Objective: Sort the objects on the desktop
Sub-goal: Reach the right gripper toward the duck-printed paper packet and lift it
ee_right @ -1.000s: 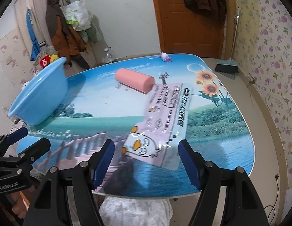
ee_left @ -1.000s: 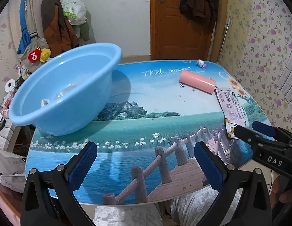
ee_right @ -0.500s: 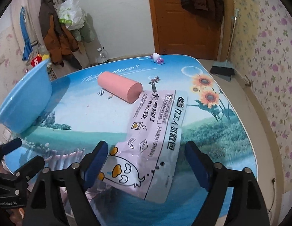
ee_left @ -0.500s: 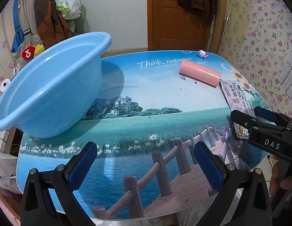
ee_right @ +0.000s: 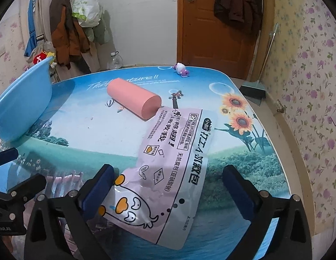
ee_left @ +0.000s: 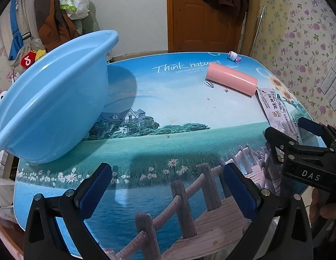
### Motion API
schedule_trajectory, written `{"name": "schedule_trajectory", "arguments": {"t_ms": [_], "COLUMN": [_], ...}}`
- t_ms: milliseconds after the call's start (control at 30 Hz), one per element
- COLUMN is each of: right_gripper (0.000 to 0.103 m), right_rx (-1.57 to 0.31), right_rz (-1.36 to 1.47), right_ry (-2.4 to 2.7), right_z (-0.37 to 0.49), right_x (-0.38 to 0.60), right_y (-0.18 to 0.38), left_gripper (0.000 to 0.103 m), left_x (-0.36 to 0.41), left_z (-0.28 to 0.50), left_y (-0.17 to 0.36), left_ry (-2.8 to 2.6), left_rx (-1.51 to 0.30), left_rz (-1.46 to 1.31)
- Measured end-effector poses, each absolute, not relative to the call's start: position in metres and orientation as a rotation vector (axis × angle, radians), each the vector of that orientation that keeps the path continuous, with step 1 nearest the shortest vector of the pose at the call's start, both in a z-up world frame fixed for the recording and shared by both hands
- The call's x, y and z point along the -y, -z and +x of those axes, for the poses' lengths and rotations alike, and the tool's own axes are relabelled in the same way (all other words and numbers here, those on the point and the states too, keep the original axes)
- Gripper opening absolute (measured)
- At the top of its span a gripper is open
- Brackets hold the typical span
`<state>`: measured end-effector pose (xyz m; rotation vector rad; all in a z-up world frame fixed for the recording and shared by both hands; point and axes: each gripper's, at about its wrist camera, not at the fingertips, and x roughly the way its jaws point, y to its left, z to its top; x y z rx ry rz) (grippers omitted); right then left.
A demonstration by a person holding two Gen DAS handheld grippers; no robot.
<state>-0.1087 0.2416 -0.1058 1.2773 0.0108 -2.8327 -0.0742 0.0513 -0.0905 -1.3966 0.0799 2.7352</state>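
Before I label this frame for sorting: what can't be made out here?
- Blue basin contents: left wrist view sees only its tilted outer wall; right wrist view crops it at the edge.
- Pink packet near end: the right gripper finger covers a corner.
- Small toy: too small to identify.

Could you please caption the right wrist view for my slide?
Open right gripper poised over a pink snack packet beside a pink cylinder.

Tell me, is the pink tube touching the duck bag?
Touching. In the right wrist view the pink tube's near end sits against the duck bag's top corner.
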Motion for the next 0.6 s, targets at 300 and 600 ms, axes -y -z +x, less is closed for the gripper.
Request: {"name": "schedule_trajectory", "arguments": {"t_ms": [300,600], "right_gripper": [0.101,0.101], "right_rx": [-0.034,0.048], "right_rz": [1.244,1.278], "right_ry": [2.828,2.957], "right_z": [-0.105,-0.099], "right_x": [-0.254,-0.300], "right_y": [0.107,0.109], "left_gripper": [0.103,0.103], "left_x": [-0.056,-0.065], "left_z": [-0.077,-0.077], "left_y": [0.092,0.091], "left_ry": [-2.729,-2.721], "left_rx": [-0.089,-0.114], "left_rz": [-1.403,-1.388]}}
